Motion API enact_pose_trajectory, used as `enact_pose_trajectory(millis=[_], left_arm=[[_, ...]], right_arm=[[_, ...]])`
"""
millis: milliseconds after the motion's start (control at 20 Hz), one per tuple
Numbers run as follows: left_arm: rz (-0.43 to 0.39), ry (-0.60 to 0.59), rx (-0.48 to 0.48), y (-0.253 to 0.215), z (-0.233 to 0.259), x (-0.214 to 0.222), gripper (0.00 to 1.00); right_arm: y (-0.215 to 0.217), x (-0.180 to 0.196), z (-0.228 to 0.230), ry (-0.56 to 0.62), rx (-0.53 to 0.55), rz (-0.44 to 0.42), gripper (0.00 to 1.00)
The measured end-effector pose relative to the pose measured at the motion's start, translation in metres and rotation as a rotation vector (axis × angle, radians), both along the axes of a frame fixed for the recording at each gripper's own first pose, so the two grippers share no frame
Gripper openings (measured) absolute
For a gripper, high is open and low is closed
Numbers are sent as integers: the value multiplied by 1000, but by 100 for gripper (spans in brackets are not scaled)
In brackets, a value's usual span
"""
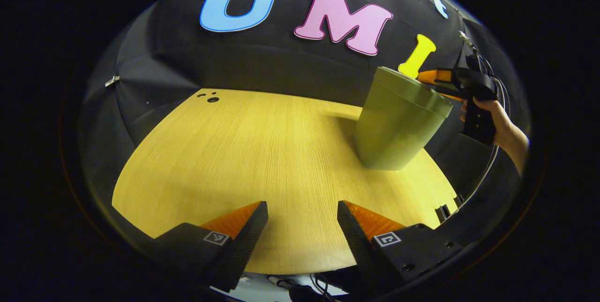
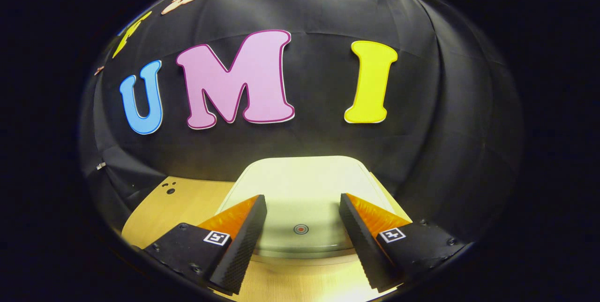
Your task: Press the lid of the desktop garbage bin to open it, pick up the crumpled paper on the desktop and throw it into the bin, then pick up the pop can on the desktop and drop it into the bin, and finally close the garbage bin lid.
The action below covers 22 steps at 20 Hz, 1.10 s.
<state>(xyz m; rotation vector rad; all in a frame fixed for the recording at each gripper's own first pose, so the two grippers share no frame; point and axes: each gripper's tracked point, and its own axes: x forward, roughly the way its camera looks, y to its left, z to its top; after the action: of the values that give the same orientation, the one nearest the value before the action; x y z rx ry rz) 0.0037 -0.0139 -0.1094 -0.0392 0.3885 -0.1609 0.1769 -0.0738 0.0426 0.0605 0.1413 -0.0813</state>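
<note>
Progress: your bin (image 1: 398, 124) stands with its lid (image 2: 302, 194) down, and no paper or can lies on the tabletop (image 1: 262, 161), so judging by that you are at the closing end of the task.
Right gripper (image 2: 302, 234): fingers apart, empty, poised just above the lid's round button mark (image 2: 301, 229).
Left gripper (image 1: 302, 231): fingers apart, empty, low over bare tabletop, well apart from the bin.
Hidden: whether the lid is latched shut; the bin's inside, so you cannot confirm its contents.
</note>
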Motion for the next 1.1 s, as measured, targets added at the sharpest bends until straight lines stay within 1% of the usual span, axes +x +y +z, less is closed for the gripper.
enact_pose_trajectory(millis=[100, 300, 500, 600, 750, 850, 1000, 1100], left_arm=[[-2, -12, -6, -4, 4, 1, 96], [-3, -62, -9, -4, 22, 0, 96], [8, -140, 8, 8, 50, -7, 95], [15, -191, 10, 13, 67, -11, 96], [21, -304, 28, 20, 97, -21, 96], [43, -386, 67, 27, 116, -32, 95], [70, -489, 101, 32, 137, -51, 95], [53, -525, 72, 25, 143, -64, 95]], right_arm=[[-1, 1, 1, -10, -36, 10, 99], [-1, 0, 5, -33, -15, 3, 98], [-2, -5, 8, -9, -61, -23, 98], [3, -13, 14, -28, -81, -20, 98], [14, -37, 35, -112, -84, -25, 98], [29, -56, 42, -152, -47, -14, 98], [56, -94, 39, -173, 25, 8, 98], [78, -122, 25, -166, 47, 46, 98]])
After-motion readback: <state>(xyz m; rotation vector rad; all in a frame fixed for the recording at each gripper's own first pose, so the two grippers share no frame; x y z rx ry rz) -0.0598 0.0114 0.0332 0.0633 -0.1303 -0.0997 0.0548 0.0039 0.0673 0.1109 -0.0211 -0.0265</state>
